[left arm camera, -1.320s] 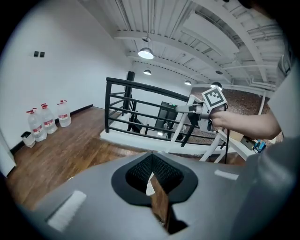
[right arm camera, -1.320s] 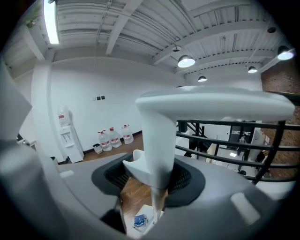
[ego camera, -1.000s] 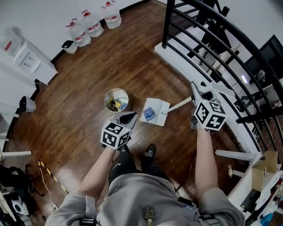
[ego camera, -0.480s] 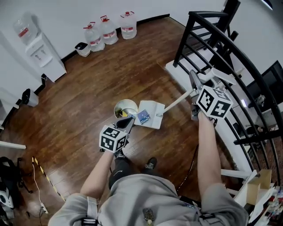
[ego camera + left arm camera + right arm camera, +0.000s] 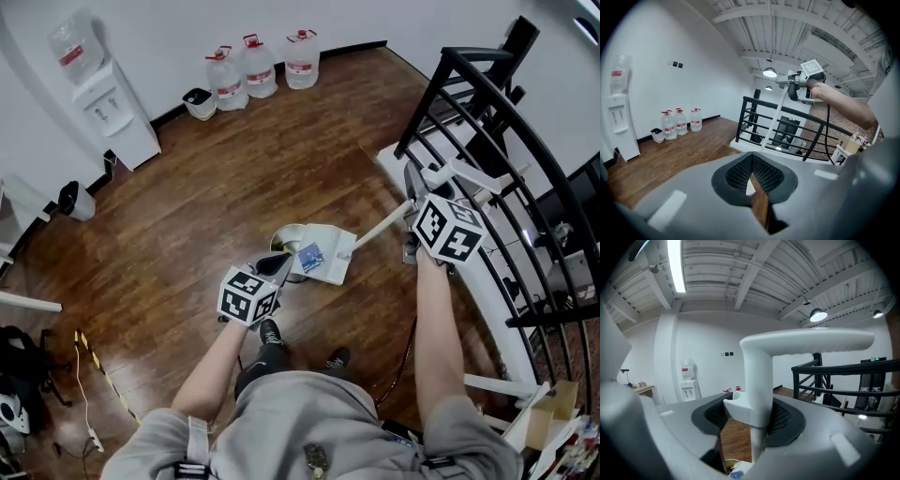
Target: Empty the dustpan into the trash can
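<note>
White dustpan handle [image 5: 757, 380] gripped by right tool [image 5: 752, 416]; left tool [image 5: 753, 173] closed, empty; water bottle labels [image 5: 260, 75] illegible.

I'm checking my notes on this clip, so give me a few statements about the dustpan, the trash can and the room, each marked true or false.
1. The right gripper grips the dustpan by its long handle. True.
2. The dustpan is empty. False: a blue item lies in it.
3. Three water bottles stand against the wall. True.
4. The trash can stands beside the water dispenser. False: it sits on the wood floor in front of the person, partly under the dustpan.
</note>
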Available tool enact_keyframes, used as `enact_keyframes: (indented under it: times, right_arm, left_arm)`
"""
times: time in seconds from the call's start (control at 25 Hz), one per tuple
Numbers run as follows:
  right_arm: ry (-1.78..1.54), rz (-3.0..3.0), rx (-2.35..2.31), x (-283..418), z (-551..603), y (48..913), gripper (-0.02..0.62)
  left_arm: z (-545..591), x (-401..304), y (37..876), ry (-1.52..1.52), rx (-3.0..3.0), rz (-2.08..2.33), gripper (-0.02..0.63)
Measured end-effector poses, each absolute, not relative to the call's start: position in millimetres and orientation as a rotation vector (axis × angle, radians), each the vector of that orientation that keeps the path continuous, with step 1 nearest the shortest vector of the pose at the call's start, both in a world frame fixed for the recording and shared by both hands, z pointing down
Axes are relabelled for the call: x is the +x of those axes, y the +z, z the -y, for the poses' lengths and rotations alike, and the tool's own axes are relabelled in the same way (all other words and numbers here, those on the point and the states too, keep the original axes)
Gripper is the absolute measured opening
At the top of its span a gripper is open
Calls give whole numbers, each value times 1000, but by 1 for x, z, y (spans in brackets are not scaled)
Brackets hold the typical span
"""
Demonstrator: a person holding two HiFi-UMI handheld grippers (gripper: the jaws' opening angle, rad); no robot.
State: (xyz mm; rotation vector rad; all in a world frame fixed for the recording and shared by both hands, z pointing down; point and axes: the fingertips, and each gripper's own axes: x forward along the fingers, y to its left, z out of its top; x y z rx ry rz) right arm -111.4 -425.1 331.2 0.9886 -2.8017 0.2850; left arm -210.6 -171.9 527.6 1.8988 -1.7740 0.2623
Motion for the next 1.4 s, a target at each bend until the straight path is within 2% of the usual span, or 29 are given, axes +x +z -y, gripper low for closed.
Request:
enact_keyframes:
  times: [0.52, 1.4]
  right_arm:
    - [-16, 2809, 1028, -230, 371, 313, 193]
    - [-340, 2782, 702, -416, 295, 316, 193]
  left_arm:
    - [138, -295, 532, 200, 1930, 1732, 5]
    - [89, -403, 498, 40, 1800, 1936, 4]
